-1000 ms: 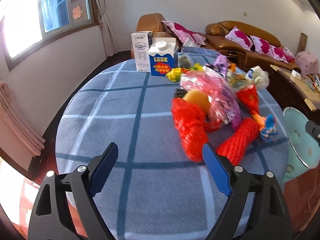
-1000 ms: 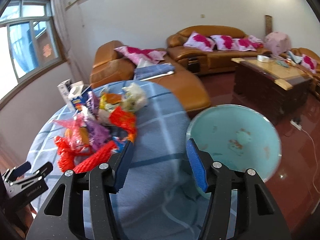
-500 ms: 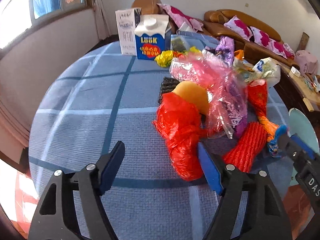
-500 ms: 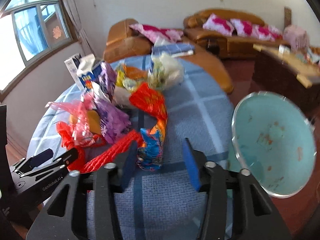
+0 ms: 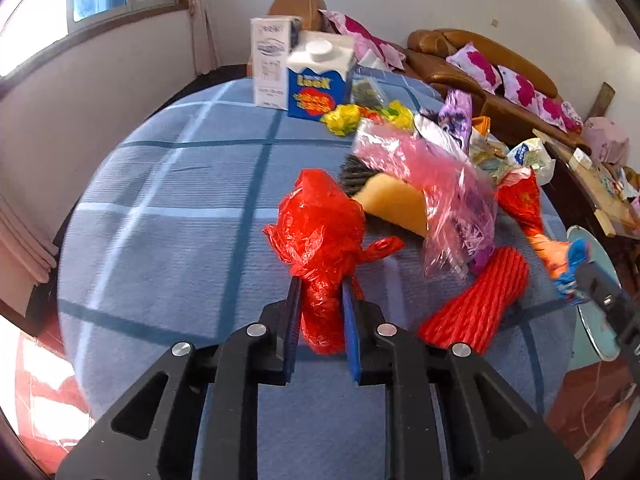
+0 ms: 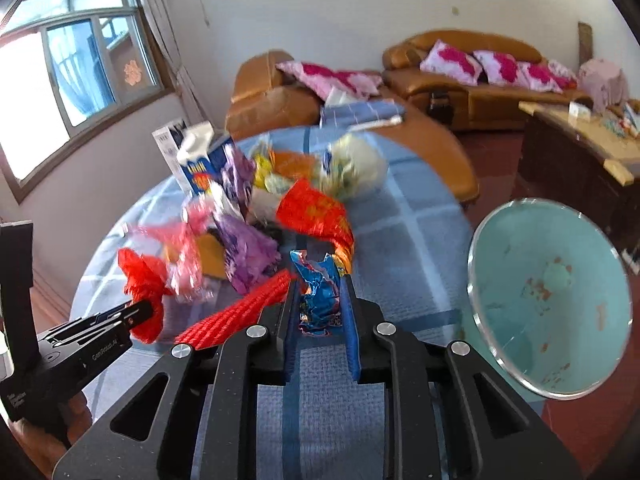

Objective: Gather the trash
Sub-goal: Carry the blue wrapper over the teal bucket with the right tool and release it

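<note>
right gripper (image 6: 320, 300) clamping blue wrapper (image 6: 318, 296) — teal bin (image 6: 550, 296) beside

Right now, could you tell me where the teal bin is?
In the right wrist view the teal bin stands off the table's right edge, right of the right gripper.

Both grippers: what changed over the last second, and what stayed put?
Both moved forward to the trash pile and closed from open. The left gripper now clamps the red plastic bag; the right gripper clamps the blue snack wrapper. The red mesh sleeve, milk carton and teal bin beside the table stayed as they were.
</note>
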`<state>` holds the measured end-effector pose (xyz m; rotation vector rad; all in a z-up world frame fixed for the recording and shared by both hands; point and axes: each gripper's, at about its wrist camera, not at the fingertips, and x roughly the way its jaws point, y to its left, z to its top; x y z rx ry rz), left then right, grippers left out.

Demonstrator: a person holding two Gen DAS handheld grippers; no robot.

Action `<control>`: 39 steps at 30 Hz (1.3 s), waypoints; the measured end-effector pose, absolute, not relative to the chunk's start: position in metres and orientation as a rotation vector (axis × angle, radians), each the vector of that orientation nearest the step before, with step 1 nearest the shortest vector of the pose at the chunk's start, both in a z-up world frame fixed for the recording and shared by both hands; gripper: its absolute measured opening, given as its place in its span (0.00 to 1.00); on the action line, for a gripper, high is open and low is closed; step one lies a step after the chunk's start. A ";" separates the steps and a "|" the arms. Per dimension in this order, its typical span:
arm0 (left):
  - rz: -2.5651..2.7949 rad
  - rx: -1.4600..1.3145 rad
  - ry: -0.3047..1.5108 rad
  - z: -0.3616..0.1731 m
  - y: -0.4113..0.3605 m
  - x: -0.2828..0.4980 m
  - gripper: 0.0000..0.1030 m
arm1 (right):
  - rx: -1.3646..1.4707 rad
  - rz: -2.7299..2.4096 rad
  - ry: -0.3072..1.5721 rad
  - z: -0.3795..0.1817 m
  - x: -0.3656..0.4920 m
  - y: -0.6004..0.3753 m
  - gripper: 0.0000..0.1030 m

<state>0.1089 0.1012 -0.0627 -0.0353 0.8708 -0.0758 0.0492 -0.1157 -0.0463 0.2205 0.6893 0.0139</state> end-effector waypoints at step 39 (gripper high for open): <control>-0.304 0.092 0.669 0.007 -0.028 0.058 0.18 | 0.270 -0.312 0.519 -0.032 -0.030 -0.232 0.19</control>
